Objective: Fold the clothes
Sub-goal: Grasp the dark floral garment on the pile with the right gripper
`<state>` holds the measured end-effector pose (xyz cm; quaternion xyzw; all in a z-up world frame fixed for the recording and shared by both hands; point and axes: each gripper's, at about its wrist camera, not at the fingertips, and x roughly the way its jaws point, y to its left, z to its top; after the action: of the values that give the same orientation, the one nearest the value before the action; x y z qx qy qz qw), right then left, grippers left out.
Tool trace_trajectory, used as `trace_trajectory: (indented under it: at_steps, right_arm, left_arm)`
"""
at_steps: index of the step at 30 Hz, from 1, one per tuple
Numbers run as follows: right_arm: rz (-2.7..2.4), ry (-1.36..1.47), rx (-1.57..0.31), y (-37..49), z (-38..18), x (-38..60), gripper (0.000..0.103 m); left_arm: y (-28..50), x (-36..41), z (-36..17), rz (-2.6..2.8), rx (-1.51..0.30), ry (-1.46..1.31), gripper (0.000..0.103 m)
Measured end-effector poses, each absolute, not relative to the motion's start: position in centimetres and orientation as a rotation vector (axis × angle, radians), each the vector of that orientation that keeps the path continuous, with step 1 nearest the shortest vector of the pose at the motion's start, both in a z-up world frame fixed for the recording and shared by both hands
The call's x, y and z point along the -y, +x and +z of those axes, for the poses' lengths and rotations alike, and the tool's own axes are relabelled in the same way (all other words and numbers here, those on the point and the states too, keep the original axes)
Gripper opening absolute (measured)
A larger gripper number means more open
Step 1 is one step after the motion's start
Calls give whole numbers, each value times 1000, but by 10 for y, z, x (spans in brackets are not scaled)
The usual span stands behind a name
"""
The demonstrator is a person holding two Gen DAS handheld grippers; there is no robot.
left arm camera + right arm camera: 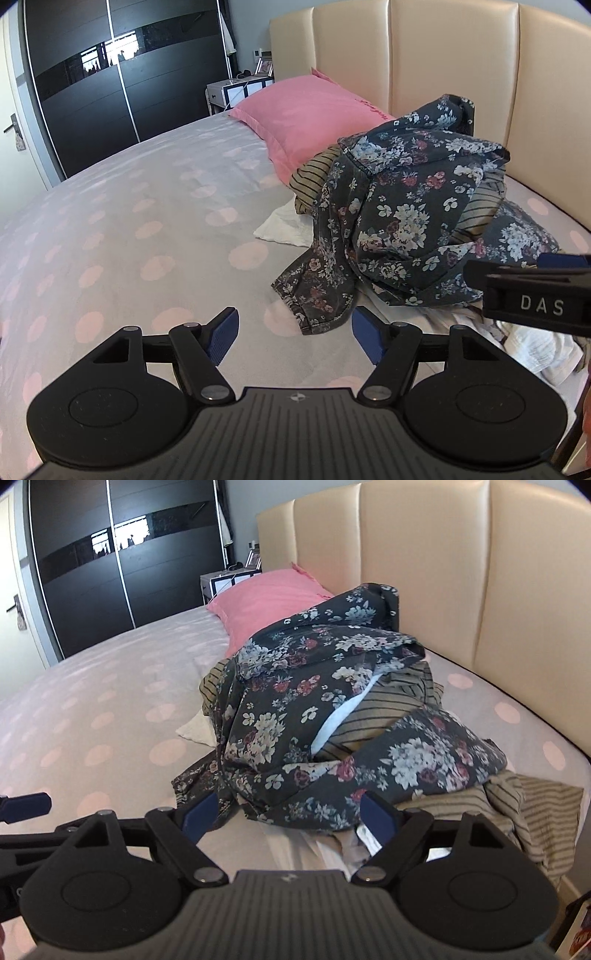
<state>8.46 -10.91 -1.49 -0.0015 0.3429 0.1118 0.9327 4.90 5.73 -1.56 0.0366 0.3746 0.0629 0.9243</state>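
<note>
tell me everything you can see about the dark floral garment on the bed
The dark floral garment is soft woven-looking cloth, charcoal with white, blue and red flowers. It lies crumpled and unfolded on top of the clothes pile, draped over a striped garment, with a hemmed end trailing onto the dotted bedsheet. A pink pillow lies behind it. Neither gripper grips it.

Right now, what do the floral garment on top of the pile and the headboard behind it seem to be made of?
Floral garment: looks like a soft, thin woven fabric with a matte finish; it drapes and crumples in loose folds, with a stitched hem. Exact fibre cannot be told.
Headboard: looks like padded leather or faux leather, cream with a slight sheen; light glints along its smooth vertical panels.
</note>
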Motion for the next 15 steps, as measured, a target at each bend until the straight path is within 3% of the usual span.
trace_trajectory:
  at_steps: [6,11,13,15]
  right_arm:
    - [203,-47,-735,127,-40,103,84]
    - [219,-50,-775,154,-60,98,76]
    - [227,-71,-770,159,-64,93,71]
    - [228,-112,-759,164,-68,87,60]
  left_arm:
    - [70,-60,-37,128,-808,104,67]
    - [87,-65,-57,134,-852,98,67]
    - [92,-66,-62,135,-865,92,67]
    - [96,-67,-66,135,-874,89,67]
